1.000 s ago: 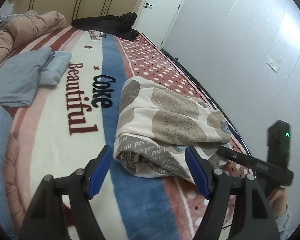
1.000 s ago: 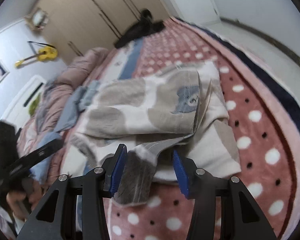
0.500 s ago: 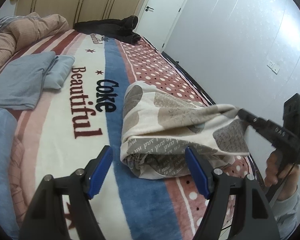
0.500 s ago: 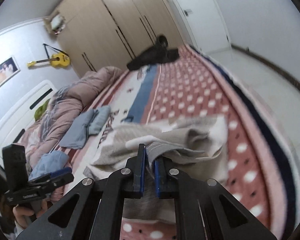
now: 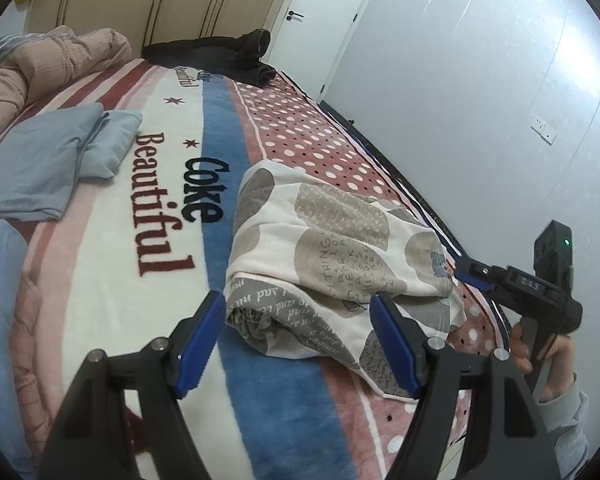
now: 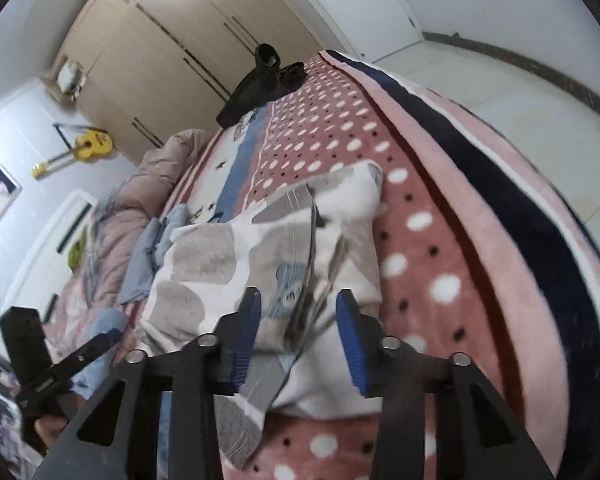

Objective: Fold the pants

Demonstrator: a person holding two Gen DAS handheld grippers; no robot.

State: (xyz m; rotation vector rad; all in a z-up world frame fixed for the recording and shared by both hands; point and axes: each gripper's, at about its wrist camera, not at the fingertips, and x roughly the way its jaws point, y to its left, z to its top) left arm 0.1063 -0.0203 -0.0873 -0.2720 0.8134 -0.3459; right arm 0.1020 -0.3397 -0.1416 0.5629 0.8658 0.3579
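The cream pants with grey-brown blobs lie bunched and partly folded on the striped blanket, near the bed's right edge. My left gripper hovers open just in front of their near end, touching nothing. My right gripper is at the pants' right side. Its jaws are opening, and loose fabric edges lie between and under the blue pads without being pressed. In the left wrist view the right gripper sits beside the pants' right edge, held by a hand.
Folded blue garments lie at the left of the bed, a pink quilt at the far left, black clothes at the far end. The bed's edge and the wall run close on the right. A yellow guitar hangs on the wall.
The right gripper shut on the pants' edge and lifted it toward the bed's side, then let go; the fabric has dropped back onto the pile. The left gripper has stayed put.
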